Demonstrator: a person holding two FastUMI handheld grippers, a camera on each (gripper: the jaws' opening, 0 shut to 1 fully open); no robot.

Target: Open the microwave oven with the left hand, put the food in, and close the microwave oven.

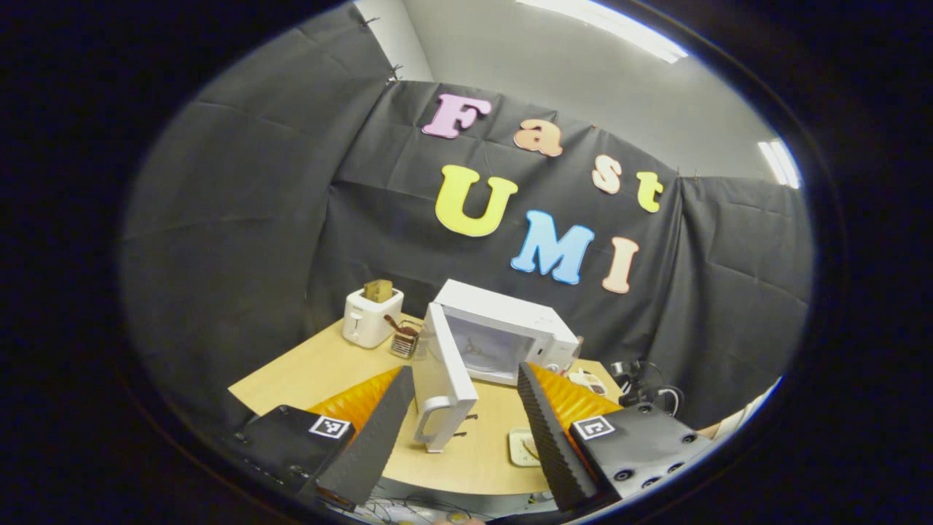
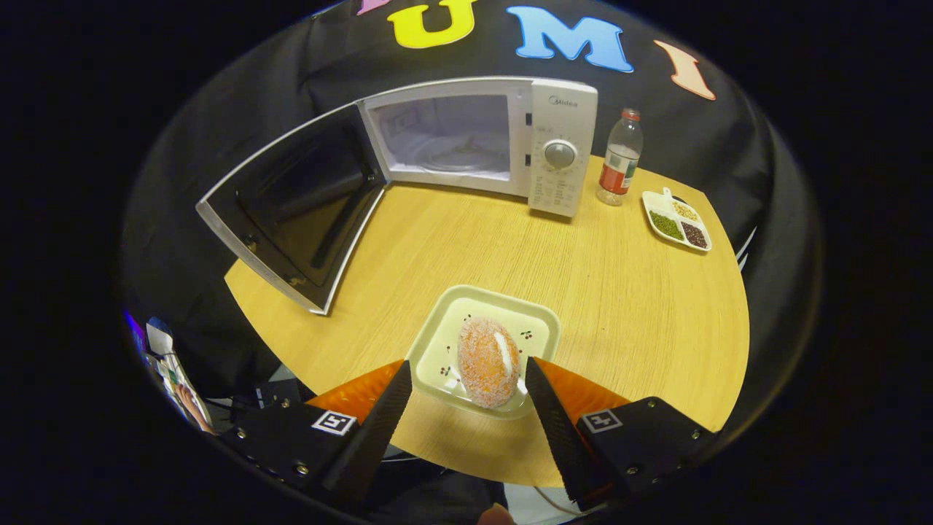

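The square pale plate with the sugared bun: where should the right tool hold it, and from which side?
Grip the near rim of the square pale plate, coming from the table's front edge where the right tool is, open. The raised rim gives purchase; the sugared round bun looks soft and lies toward that edge, so pinch low.

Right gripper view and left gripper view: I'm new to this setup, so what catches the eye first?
The microwave at the back of the round table stands with its door swung wide open. Nearer, a sugared bun lies on a square plate, between the open right gripper's fingers.
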